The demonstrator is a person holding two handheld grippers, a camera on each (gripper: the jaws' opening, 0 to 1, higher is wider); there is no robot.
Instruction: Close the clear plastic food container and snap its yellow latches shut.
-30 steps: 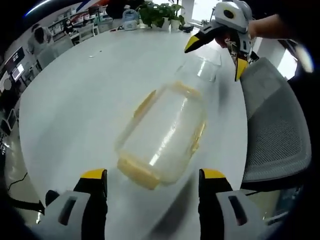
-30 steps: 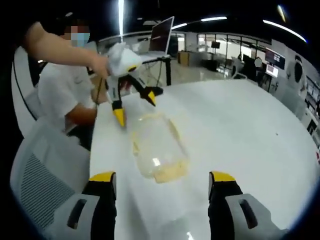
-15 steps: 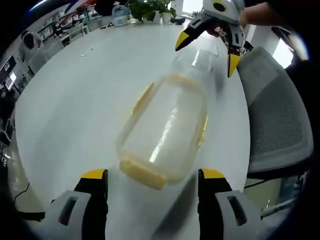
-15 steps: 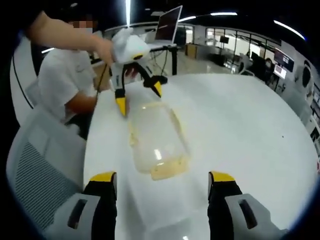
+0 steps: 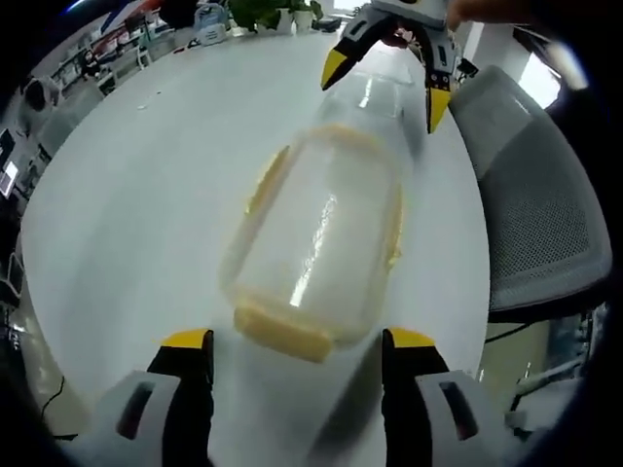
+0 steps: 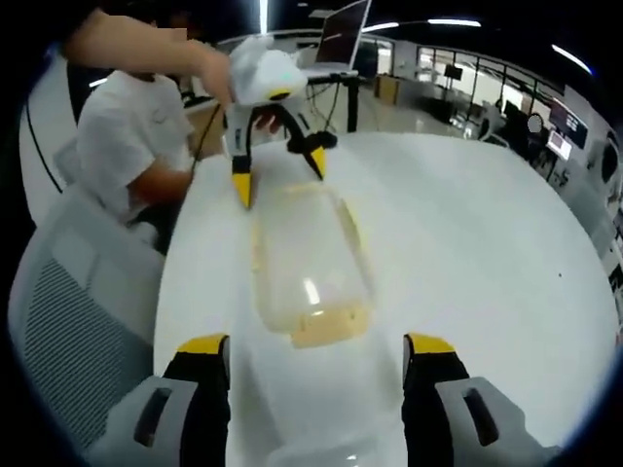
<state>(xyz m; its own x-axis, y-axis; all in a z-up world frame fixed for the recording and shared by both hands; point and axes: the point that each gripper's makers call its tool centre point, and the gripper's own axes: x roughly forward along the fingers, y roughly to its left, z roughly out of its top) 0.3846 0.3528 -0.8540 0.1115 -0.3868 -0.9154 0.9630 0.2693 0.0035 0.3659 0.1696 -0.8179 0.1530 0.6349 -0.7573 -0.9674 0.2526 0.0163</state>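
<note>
A large white round-edged table (image 5: 136, 204) is seen in both views, its glossy top (image 6: 467, 253) catching ceiling lights. A clear plastic food container (image 5: 316, 243) with yellow latches is laid directly on it, near the edge beside a grey mesh chair. Potted plants (image 5: 268, 12) appear to be set at the far edge, though blurred.

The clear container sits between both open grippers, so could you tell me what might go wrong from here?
The container lies near the white table's edge beside a chair; an uneven push from the left gripper or right gripper could slide it off. Its clear walls blur the yellow latches, so a jaw may miss them.
</note>
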